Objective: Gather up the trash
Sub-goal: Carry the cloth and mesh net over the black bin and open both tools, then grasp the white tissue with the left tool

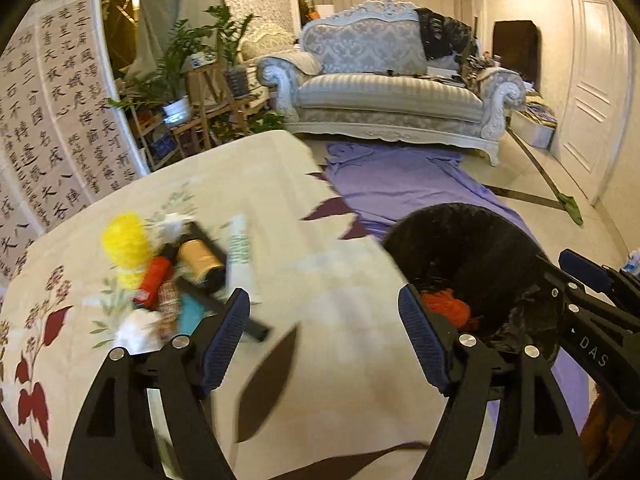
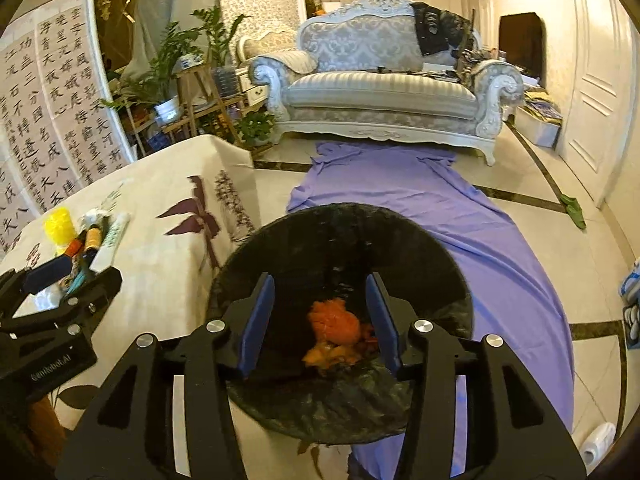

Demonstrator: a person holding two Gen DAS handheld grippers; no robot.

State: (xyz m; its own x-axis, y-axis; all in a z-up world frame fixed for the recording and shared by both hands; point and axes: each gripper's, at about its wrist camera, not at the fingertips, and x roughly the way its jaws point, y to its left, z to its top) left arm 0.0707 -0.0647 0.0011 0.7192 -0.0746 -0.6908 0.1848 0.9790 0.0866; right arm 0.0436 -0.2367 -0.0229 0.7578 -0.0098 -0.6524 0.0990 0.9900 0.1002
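Left wrist view: my left claw [image 1: 324,340] hangs released w/ nothing btwn the pads, over the worktop [image 1: 340,280] w/ its floral cloth. Trash pile [image 1: 176,276] sits on the worktop, far-left of the claw: yellow mesh [image 1: 126,240], red tube [image 1: 154,280], gold bottle [image 1: 200,260], white tube [image 1: 240,256], black stick [image 1: 224,306], white tissue [image 1: 134,332]. Black-lined bin [image 1: 460,240] stands right of the worktop on a purple sheet [image 1: 400,184]. Right wrist view: my right claw [image 2: 320,320] is also released, empty, above the bin mouth; orange scraps [image 2: 336,328] lie inside the bin, seen btwn my pads. Sofa [image 2: 380,96] far across the room
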